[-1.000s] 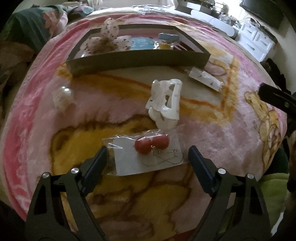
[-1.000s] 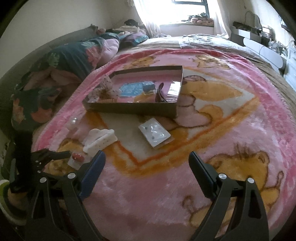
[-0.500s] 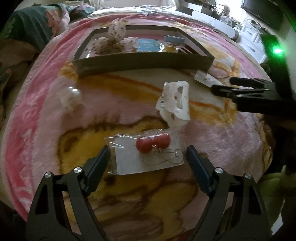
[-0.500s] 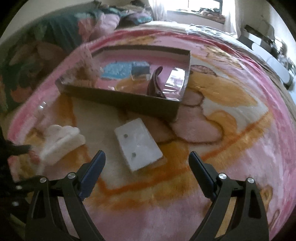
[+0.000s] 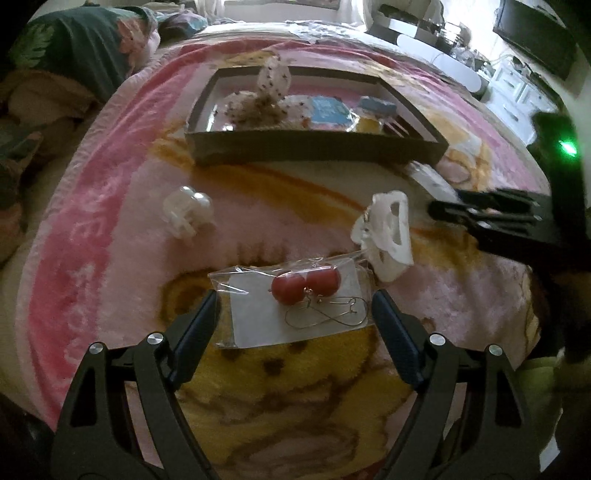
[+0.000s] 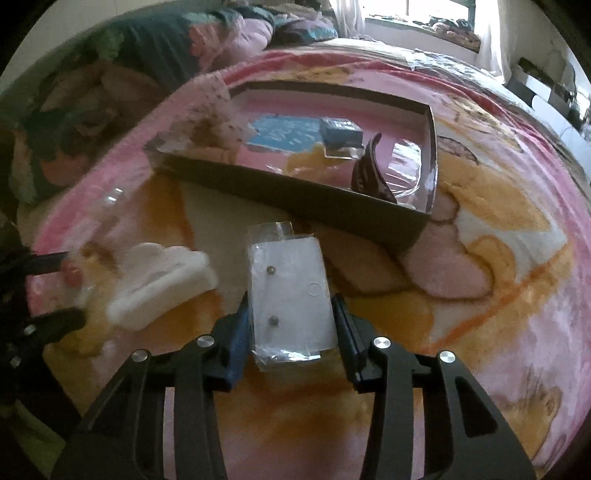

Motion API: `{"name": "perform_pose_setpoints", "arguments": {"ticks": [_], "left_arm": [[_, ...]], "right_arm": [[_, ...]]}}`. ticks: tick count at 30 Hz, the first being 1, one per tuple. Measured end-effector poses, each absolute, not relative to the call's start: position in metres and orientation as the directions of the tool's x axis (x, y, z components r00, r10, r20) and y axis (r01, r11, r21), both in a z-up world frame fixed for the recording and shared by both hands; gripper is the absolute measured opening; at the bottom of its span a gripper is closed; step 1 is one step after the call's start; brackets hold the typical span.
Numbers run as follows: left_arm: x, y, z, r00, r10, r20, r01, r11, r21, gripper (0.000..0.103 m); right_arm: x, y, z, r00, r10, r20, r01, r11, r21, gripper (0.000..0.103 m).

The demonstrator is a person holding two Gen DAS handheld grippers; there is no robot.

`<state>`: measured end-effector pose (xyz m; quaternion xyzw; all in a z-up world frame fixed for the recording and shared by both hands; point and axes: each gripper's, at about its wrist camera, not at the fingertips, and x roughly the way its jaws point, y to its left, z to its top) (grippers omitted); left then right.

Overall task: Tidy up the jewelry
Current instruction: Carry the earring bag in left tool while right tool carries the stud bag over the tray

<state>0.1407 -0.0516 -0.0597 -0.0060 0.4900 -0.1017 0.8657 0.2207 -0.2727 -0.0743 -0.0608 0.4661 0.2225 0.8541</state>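
On the left, we hold the left gripper point(image 5: 293, 306) spread wide and empty, its fingers either side of the bagged red earrings point(image 5: 304, 286) on the pink blanket point(image 5: 110, 221). Beyond lie a pearl clip point(image 5: 186, 210) and a white hair claw point(image 5: 388, 232). On the right, we have the right gripper point(image 6: 291, 314) narrowed around the stud earring card point(image 6: 291, 295); whether the pads touch it we cannot tell. The brown tray point(image 6: 295, 195) sits behind.

Daylight is being cast from the window point(image 6: 439, 18) behind; edges are being bent and darkened, and the left side is being blurred.
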Motion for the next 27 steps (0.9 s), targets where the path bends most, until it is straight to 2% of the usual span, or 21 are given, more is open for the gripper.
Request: {"name": "perform_pose_setpoints", "arguments": {"ticks": [14, 27], "left_arm": [[0.159, -0.019, -0.019, 0.569, -0.171, -0.805, 0.136, 0.984, -0.113, 0.076], [0.210, -0.005, 0.035, 0.656, -0.158, -0.738, 0.121, 0.987, -0.104, 0.076]], "right_arm": [[0.185, -0.272, -0.001, 0.552, 0.385, -0.740, -0.465, 0.878, 0.110, 0.040], [0.220, -0.268, 0.039, 0.623, 0.383, -0.682, -0.430, 0.896, 0.110, 0.040]]}}
